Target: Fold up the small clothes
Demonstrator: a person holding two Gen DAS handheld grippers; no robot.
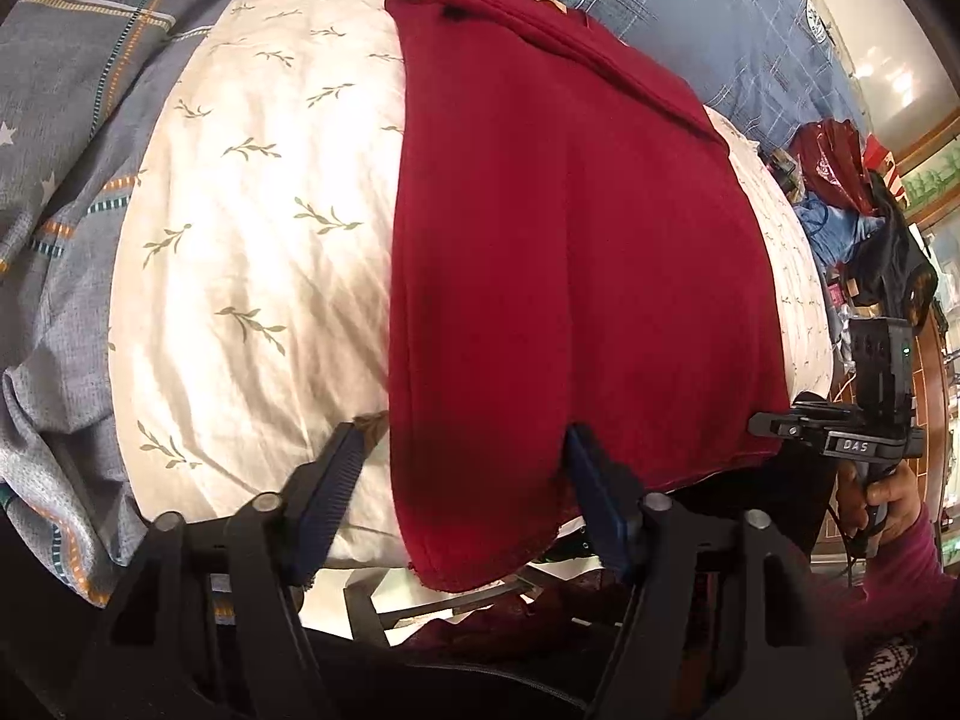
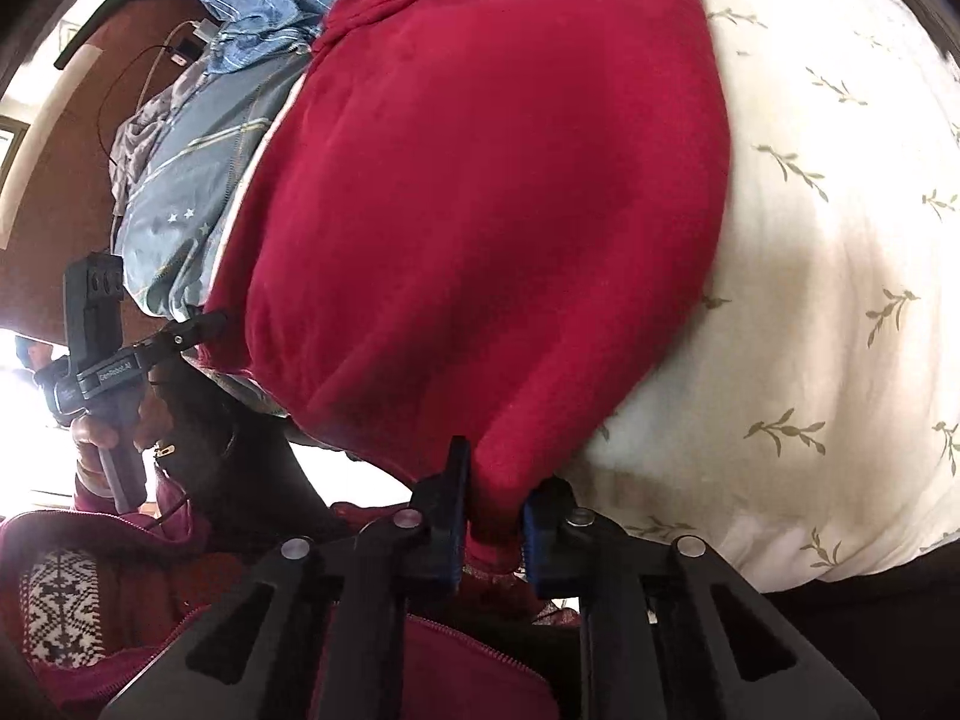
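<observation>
Fingers of the right gripper (image 2: 493, 516) are clamped on one near corner of the red garment (image 1: 570, 252) spread over the bed's cream cover (image 1: 252, 228), while the left gripper (image 1: 465, 456) stands apart astride its hem, so uneven lifting could skew the fold.

left tongs (image 1: 462, 450): spread wide, level | right tongs (image 2: 493, 501): nearly closed, pinching
</observation>
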